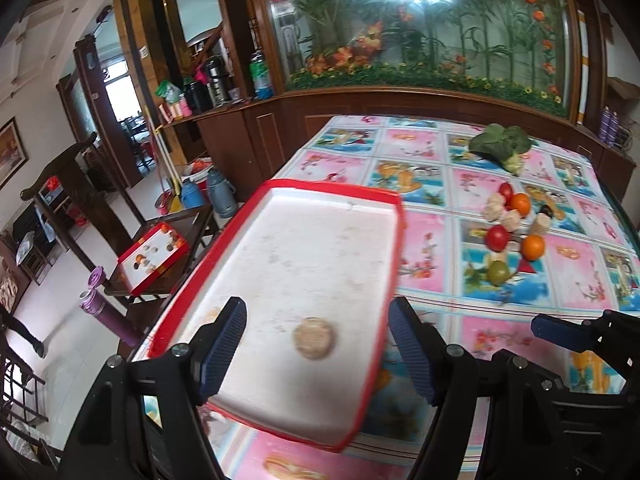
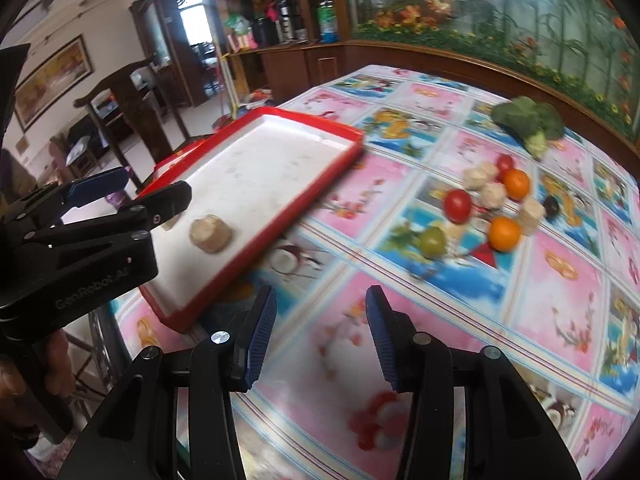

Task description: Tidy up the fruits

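Fruits point(image 2: 480, 208) sit well apart from the red tray point(image 2: 256, 216), so we reach our empty, spread right gripper point(image 2: 320, 336) there, left gripper point(image 1: 316, 356) likewise released.

Pretty bright daylight overall, mostly pouring in from the doorway point(image 1: 120, 92) at the far left, which blows out to pure white. The glass panel point(image 1: 412, 20) behind the tabletop point(image 1: 500, 332) catches a big whitish glare. Heavy fisheye bending with black vignette in the corners. Right wrist view is smeared with motion blur, especially the tablecloth print near the gripper point(image 2: 320, 336). Shadows stay soft and faint.
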`<state>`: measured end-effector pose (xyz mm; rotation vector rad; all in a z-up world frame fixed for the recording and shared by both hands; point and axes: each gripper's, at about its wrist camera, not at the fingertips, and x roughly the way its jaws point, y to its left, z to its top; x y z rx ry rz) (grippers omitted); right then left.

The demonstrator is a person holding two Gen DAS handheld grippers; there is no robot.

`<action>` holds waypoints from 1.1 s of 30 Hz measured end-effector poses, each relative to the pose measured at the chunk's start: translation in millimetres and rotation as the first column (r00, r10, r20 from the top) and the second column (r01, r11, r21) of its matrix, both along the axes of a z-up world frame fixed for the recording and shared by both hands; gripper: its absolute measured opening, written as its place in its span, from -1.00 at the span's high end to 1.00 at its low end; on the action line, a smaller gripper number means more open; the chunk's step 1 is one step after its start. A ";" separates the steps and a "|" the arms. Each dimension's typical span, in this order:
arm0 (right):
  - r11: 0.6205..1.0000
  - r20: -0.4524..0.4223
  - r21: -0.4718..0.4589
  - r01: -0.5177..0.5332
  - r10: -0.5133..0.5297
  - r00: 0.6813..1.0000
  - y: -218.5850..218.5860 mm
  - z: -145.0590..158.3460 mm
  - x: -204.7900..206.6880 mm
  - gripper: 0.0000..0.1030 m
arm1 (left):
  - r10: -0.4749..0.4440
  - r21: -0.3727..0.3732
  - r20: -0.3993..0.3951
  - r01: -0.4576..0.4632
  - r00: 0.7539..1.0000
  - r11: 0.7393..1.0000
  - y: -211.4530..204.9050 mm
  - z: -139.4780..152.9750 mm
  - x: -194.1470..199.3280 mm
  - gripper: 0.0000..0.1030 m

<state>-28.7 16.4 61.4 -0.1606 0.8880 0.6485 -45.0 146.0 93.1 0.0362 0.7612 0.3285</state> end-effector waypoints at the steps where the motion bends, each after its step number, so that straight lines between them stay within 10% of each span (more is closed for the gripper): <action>1: 1.000 -0.001 0.002 0.006 -0.006 1.000 -5.0 0.4 -0.1 0.12 | -0.007 0.002 0.001 0.007 1.000 1.000 -5.1 1.1 0.0 -0.47; 17: 0.987 -0.019 0.007 0.161 -0.161 0.987 -87.3 -10.8 4.6 -0.02 | -0.120 -0.022 -0.007 0.120 0.993 0.993 -75.5 -1.6 9.2 -0.67; 33: 0.894 -0.047 -0.050 0.444 -0.446 0.894 -181.1 -50.7 15.8 -0.34 | -0.302 -0.193 -0.101 0.279 0.948 0.941 -155.9 -64.1 46.3 -0.78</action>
